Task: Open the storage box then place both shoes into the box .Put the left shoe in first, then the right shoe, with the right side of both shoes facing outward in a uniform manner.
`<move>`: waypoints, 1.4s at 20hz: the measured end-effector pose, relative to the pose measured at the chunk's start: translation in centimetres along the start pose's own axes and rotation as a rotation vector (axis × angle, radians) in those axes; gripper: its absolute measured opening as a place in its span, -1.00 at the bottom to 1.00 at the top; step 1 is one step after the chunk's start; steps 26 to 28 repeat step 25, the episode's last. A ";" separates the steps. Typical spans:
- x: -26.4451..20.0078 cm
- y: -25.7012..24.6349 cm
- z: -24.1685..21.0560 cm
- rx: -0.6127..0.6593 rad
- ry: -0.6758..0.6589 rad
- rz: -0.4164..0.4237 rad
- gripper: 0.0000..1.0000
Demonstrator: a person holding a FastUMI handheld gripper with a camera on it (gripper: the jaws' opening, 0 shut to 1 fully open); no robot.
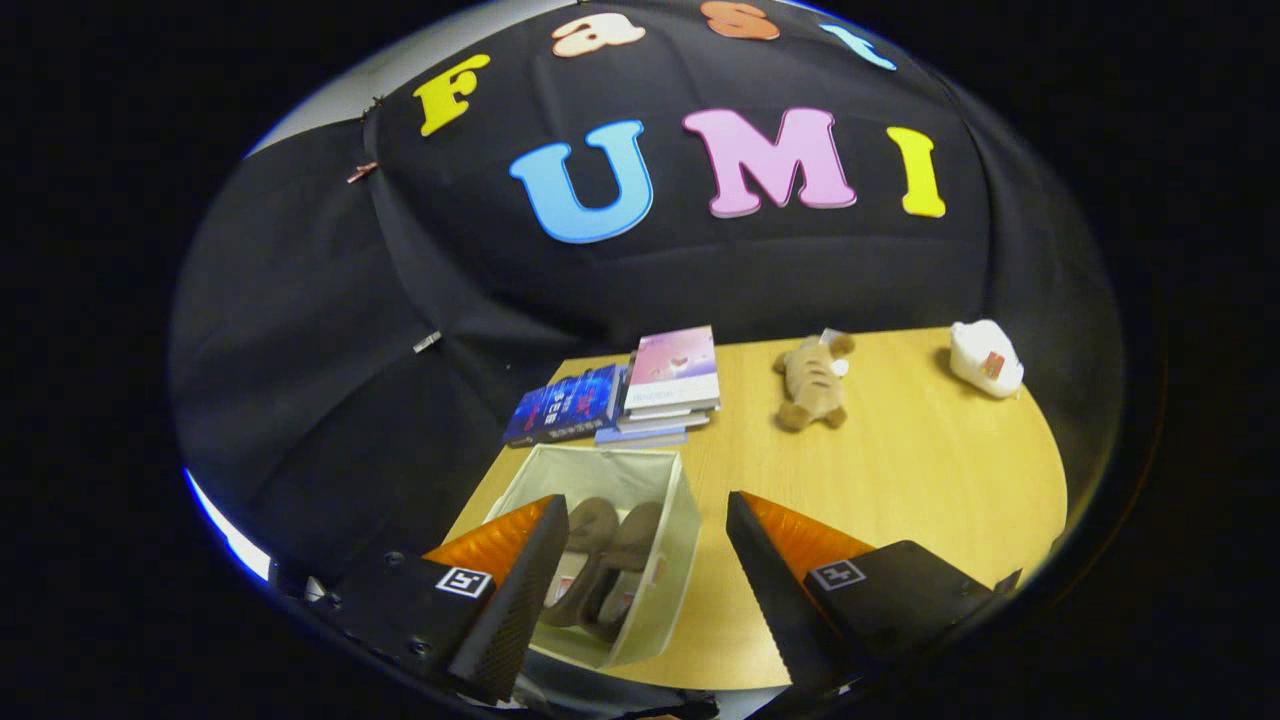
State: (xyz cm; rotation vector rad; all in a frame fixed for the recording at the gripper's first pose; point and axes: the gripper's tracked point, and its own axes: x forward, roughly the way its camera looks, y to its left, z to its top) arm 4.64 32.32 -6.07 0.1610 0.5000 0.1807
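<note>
Two gripper fingers (520, 590) stand nearest, spread wide apart and pinching nothing; the gripper (640, 570) hangs above the near edge of one wooden table (900, 480). Between the fingers, nearer to the left one and partly behind it, one open storage box (660, 560) of pale fabric stands on the table. Inside it two brown shoes (600, 570) lie side by side, on their sides, touching each other along their length. Beyond the box, at the far left of the table, I count one stack of books (672, 385) with a pink cover on top, and just left of it one dark blue book (570, 405) lying flat. Right of the books, well apart, one brown plush toy (810, 385) lies on the table. At the far right corner sits one white object (985, 358); what it is I cannot tell.
</note>
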 end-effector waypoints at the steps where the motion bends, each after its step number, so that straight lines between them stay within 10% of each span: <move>1: -0.8 -1.0 1.1 -0.015 -0.034 -0.006 0.98; 12: -10.7 -16.9 11.5 -0.148 -0.420 -0.156 0.97; 28: -9.6 -24.5 9.8 -0.179 -0.411 -0.102 0.97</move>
